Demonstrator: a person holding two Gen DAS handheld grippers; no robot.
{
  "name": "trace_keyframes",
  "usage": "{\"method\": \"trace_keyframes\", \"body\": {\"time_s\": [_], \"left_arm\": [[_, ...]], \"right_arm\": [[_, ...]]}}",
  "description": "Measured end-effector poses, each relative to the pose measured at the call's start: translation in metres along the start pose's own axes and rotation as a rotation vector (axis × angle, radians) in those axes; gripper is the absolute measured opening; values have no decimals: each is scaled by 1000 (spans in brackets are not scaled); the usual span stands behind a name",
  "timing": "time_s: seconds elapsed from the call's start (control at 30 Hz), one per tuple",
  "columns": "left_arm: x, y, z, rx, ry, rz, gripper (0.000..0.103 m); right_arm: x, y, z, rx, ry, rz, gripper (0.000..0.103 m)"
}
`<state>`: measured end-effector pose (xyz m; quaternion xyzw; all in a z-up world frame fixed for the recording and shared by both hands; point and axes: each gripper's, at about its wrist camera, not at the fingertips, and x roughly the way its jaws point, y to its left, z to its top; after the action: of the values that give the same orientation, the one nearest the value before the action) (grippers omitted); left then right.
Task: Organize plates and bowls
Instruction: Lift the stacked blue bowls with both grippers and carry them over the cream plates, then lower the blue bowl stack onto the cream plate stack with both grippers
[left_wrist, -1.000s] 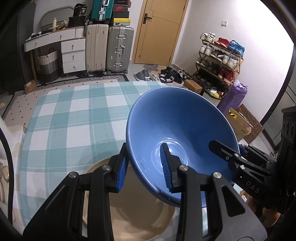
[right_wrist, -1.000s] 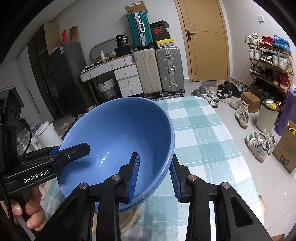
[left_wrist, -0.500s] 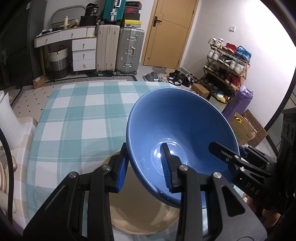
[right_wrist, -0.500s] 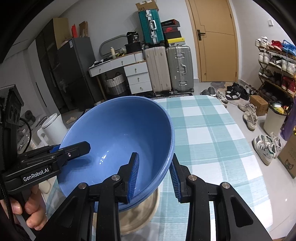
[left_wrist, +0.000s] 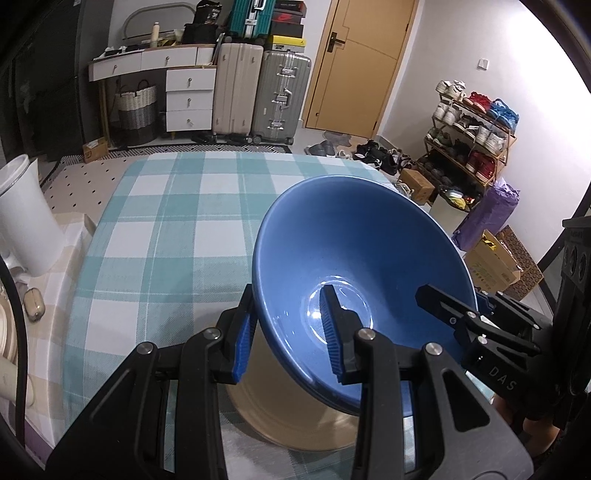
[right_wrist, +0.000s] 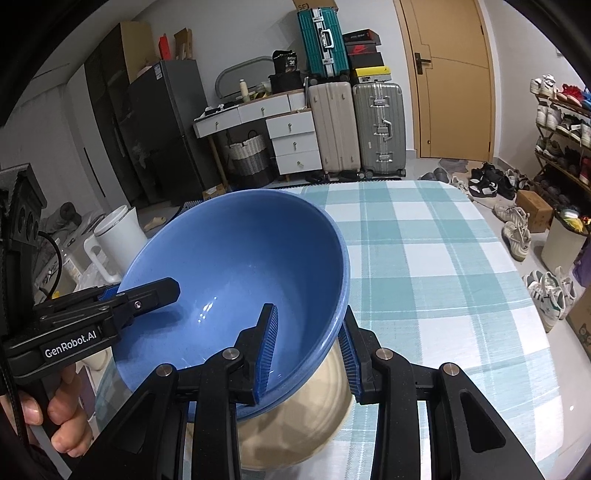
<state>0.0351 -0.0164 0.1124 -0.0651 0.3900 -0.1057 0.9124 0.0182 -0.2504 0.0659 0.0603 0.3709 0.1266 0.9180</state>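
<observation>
My left gripper (left_wrist: 288, 334) is closed narrow on the near wall of the blue bowl (left_wrist: 354, 258), one ribbed blue pad inside the bowl and the other pressed against its outer slope. My right gripper (right_wrist: 308, 349) clamps the opposite wall the same way, so the rim sits pinched between each pair of fingers, and each tool shows in the other's view at the far side of the bowl. There look to be two rims stacked at the lip, though I cannot tell for certain. The bowl is glossy, smooth and deep, cone-shaped with a small flat base that catches light. It hangs tilted just above a round beige plate (left_wrist: 295, 417), matte and shallow, which lies on the teal-and-white checked tablecloth (left_wrist: 177, 229). My hand (right_wrist: 66, 417) grips the left tool's handle.
</observation>
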Motion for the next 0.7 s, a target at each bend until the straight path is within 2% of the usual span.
{"method": "trace_keyframes", "body": {"time_s": [0.37, 0.7], "left_arm": [[25, 23, -12, -33, 35, 15, 30], [54, 29, -14, -38, 72, 16, 30]], "right_arm": [[27, 8, -9, -15, 46, 11, 33], [43, -1, -14, -12, 81, 2, 33]]}}
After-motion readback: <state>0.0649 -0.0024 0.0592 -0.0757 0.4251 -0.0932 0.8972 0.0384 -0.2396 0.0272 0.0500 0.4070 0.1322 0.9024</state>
